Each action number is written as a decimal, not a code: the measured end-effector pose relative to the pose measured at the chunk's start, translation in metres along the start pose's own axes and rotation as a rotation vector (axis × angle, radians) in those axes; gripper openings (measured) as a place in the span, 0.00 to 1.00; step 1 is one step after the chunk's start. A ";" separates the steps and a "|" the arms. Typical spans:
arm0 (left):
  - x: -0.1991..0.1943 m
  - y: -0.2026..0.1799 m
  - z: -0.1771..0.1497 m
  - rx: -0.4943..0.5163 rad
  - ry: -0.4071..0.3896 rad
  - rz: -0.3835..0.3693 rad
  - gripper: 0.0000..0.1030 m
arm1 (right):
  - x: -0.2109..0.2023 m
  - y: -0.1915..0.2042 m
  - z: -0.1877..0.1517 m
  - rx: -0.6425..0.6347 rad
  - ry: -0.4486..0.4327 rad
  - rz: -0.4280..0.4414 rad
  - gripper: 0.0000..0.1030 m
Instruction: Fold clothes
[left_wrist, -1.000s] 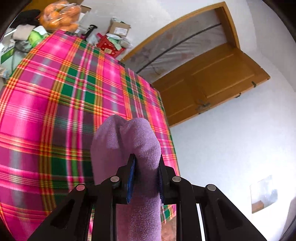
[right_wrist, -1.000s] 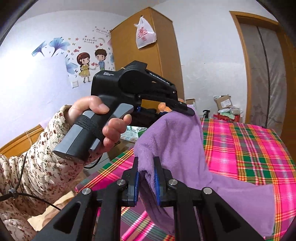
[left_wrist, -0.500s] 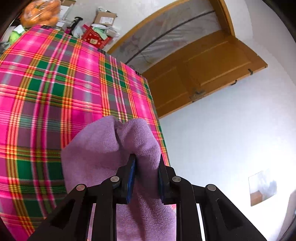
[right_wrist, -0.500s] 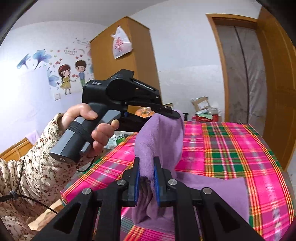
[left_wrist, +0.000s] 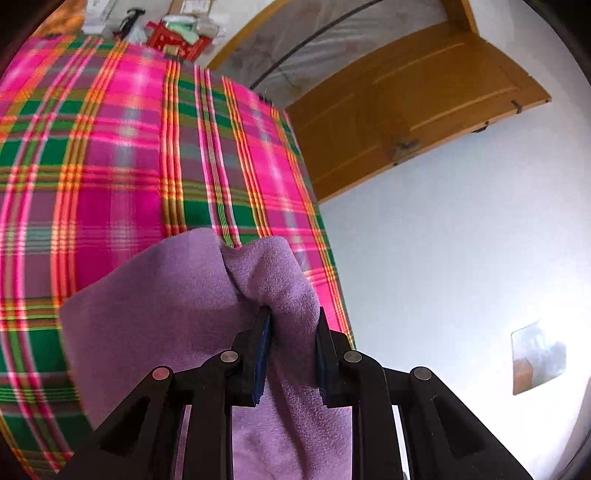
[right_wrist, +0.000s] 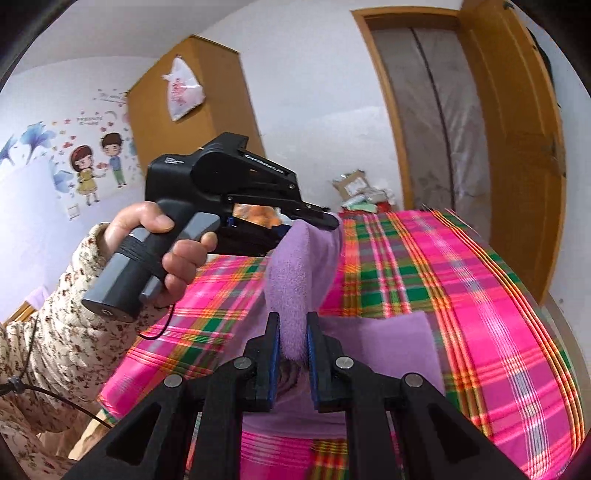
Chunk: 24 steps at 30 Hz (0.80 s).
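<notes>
Gripping one purple cloth (right_wrist: 295, 266) between them, both grippers had narrow jaws clamped on bunched folds: right gripper (right_wrist: 293, 354) low, left gripper (right_wrist: 314, 218) raised. Its lower part lay on the plaid bedspread (right_wrist: 480, 295).

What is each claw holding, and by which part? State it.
Both hold the purple fleece cloth: the left claw pinches a bunched fold at its upper edge, the right claw another bunched edge beside it.

Plaid bedspread (left_wrist: 122, 155) — wooden door (left_wrist: 406, 110), wardrobe (right_wrist: 207, 122), hanging plastic bag (right_wrist: 183, 92).
</notes>
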<state>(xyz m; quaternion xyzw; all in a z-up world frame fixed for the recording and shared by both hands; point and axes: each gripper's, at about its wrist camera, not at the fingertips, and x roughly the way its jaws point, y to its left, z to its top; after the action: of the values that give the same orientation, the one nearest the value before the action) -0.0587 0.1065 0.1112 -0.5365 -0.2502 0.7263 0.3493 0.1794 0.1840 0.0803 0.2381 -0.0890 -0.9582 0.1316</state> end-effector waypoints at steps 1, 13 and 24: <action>0.008 0.001 0.001 -0.006 0.011 0.001 0.21 | 0.002 -0.006 -0.002 0.012 0.011 -0.008 0.13; 0.078 0.022 0.009 -0.045 0.127 0.022 0.21 | 0.029 -0.060 -0.026 0.123 0.127 -0.081 0.13; 0.040 0.044 -0.010 -0.004 0.051 0.039 0.21 | 0.046 -0.088 -0.045 0.183 0.217 -0.080 0.15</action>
<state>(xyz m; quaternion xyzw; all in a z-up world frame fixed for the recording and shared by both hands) -0.0671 0.1099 0.0516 -0.5602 -0.2324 0.7186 0.3404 0.1428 0.2488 0.0008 0.3548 -0.1519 -0.9191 0.0799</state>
